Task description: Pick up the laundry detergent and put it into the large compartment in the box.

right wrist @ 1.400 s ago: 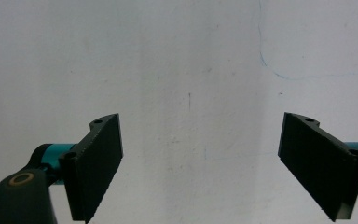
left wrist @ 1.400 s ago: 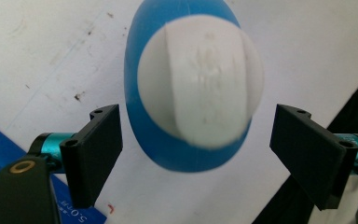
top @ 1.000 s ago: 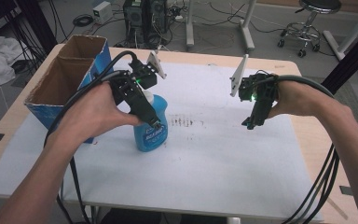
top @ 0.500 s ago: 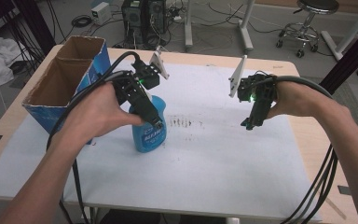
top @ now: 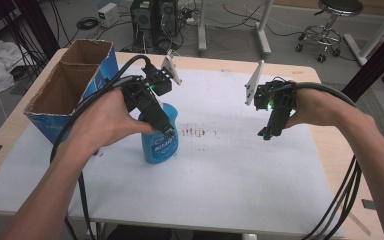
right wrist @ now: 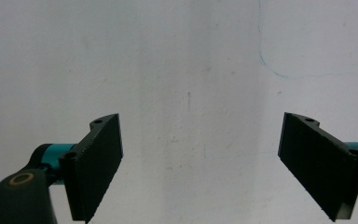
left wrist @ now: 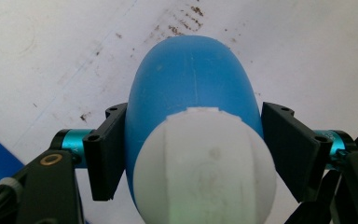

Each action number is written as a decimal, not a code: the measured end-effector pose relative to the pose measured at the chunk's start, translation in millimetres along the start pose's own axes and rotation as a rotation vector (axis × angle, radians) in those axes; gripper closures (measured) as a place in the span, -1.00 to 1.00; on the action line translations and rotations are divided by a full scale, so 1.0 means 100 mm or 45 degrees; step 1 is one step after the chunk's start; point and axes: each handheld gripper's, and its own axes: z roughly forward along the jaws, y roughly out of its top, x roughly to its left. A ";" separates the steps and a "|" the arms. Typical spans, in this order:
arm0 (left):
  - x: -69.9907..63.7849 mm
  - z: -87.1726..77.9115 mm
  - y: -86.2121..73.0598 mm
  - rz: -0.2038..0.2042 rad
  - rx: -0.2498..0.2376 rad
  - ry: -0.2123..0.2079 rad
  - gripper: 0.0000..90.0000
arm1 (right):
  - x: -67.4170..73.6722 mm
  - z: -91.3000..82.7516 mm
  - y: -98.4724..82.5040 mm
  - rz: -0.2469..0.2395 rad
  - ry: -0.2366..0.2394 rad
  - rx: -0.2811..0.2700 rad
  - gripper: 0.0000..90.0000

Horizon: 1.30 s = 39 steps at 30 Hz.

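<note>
We are closing the left gripper (left wrist: 193, 158) around the blue bottle (left wrist: 191, 88), and its jaws have just been coming together with the bottle between them. In the left gripper view the left pad (left wrist: 106, 156) is lying against the bottle's side while the right pad (left wrist: 291, 149) is standing just beside it, with a thin gap, so the hold is not yet sealed. The white cap (left wrist: 205, 168) is sitting close to the camera, between and above the pads, so we are taking the bottle high on its body, just under the cap.

The bottle (top: 161, 142) is standing upright on the white tabletop (top: 220, 180), near its left side, just beside the open cardboard box (top: 65, 85) and next to a patch of dark marks (top: 197, 132).

To do this well, we are judging that the pads should finish closing squarely on the rounded sides, evenly, so the smooth plastic does not twist or squirt out. Keeping the hand level while closing should stop the bottle tipping toward the box.

The right gripper (top: 266, 134) is hanging well apart over bare tabletop, jaws wide and holding nothing, with its pads (right wrist: 98, 163) clear of everything.
</note>
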 end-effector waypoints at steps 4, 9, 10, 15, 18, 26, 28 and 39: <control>0.00 0.01 0.00 -0.004 -0.001 0.004 -0.33 | 0.00 0.00 0.00 0.000 -0.003 -0.001 -0.71; 0.00 0.00 0.00 -0.008 0.006 0.010 -0.27 | 0.00 0.00 -0.01 -0.002 -0.002 0.001 -0.71; 0.00 0.00 0.00 -0.008 0.008 0.012 -0.27 | 0.00 0.00 -0.01 -0.002 -0.003 0.002 -0.71; 0.01 0.00 0.01 -0.011 0.011 0.012 -0.22 | 0.00 0.01 -0.01 0.003 -0.001 0.003 -0.71; 0.01 -0.01 0.01 -0.011 0.015 0.023 -0.17 | 0.01 0.01 -0.01 0.008 -0.002 0.007 -0.71; 0.02 -0.01 0.02 -0.018 0.024 0.015 -0.16 | 0.01 0.01 -0.01 -0.002 -0.002 0.005 -0.71; 0.02 -0.01 0.02 -0.017 0.027 0.014 -0.16 | 0.01 0.01 -0.01 -0.002 -0.003 0.004 -0.71; 0.03 -0.01 0.06 0.015 0.063 0.012 -0.15 | 0.01 0.00 0.00 -0.004 -0.009 0.002 -0.71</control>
